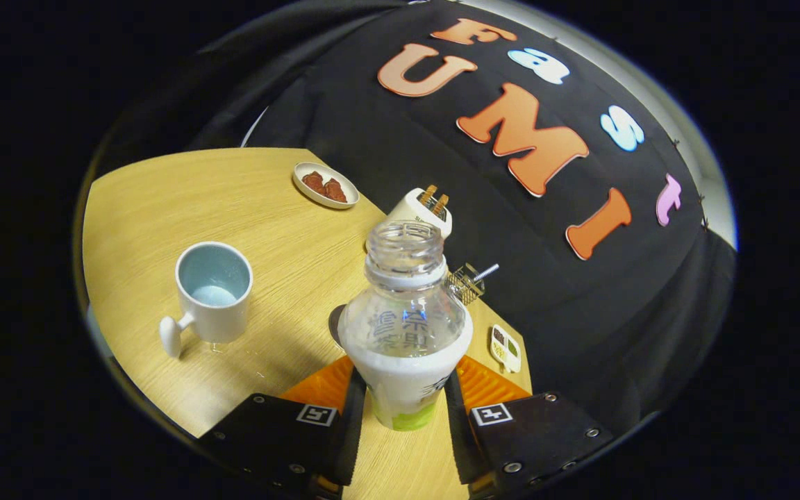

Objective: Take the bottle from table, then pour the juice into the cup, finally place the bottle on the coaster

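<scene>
A clear, uncapped bottle (pixel 405 326) with a white and green label stands upright between my fingers, and the gripper (pixel 403 410) is shut on its lower body. The view is tilted, so the wooden table (pixel 282 229) slopes. A white cup (pixel 211 295) with a pale blue inside stands to the left of the bottle, handle toward me, with what looks like a little pale liquid at its bottom. A dark round coaster (pixel 336 325) peeks out just behind the bottle's left side, mostly hidden by it.
Beyond the bottle stand a white toaster (pixel 422 210) with two slices in it and a small wire basket (pixel 467 283). A white plate (pixel 325 185) with brown food lies farther back. A small two-part sauce dish (pixel 505 347) sits to the right near the table's edge.
</scene>
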### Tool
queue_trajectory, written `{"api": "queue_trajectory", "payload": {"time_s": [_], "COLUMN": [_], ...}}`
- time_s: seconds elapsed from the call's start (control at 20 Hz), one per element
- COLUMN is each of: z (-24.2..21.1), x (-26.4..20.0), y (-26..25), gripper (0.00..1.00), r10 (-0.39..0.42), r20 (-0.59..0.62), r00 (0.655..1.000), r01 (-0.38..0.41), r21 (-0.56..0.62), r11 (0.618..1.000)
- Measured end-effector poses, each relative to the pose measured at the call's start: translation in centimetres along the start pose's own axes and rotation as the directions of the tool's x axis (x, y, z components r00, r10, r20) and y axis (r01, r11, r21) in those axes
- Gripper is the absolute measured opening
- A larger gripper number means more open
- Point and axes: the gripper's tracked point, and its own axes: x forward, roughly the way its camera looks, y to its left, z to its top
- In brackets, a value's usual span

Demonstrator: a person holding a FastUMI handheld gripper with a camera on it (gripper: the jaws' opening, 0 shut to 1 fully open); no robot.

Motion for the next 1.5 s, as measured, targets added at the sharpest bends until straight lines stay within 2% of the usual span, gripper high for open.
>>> {"api": "queue_trajectory", "payload": {"time_s": [0.25, 0.45, 0.75, 1.0, 1.15, 1.5], "z": [1.8, 2.8, 3.7, 3.3, 3.5, 4.8], "x": [0.6, 1.4, 2.3, 3.2, 3.2, 4.2], "y": [1.6, 2.0, 2.0, 2.2, 2.6, 3.0], "gripper": [0.56, 0.56, 0.56, 0.56, 0.56, 0.56], "r10": [0.000, 0.002, -0.026, -0.019, -0.006, 0.013], "r20": [0.057, 0.085, 0.117, 0.124, 0.136, 0.177], "r00": [0.998, 0.996, 0.993, 0.992, 0.991, 0.984], "r01": [0.013, 0.026, 0.078, 0.090, 0.093, 0.127], "r21": [-0.226, -0.324, -0.469, -0.601, -0.644, -0.754], "r11": [0.974, 0.946, 0.880, 0.794, 0.759, 0.644]}}
